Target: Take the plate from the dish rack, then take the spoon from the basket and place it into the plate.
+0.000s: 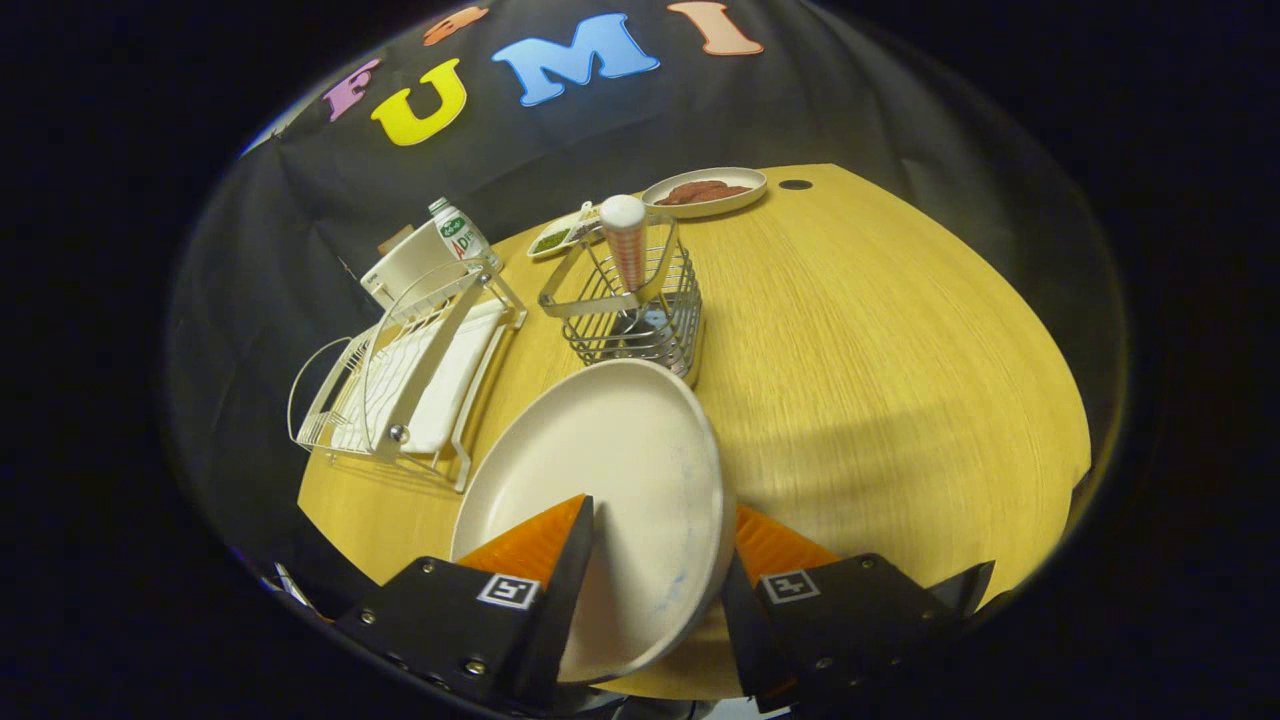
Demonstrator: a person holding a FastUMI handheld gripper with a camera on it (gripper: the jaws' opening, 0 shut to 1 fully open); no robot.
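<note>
One white plate (610, 470) is held in the claw (660, 545), tilted above the wooden surface (880, 370); its rim is pinched between the two fingers, one finger lying over the plate's inner face and the other against its outer side. Just beyond the plate, one wire basket (640, 315) is seen standing on the surface, and one spoon (626, 245) is set upright in it, its rounded pale handle rising above the rim. Beside the basket, to its left, one white wire dish rack (405, 375) is placed. Behind the rack, one small bottle (457, 233) with a green and white label is seen. Farther back, two dishes are counted: one small dish (560, 238) of green food and one oval plate (705, 191) of reddish-brown slices.
</note>
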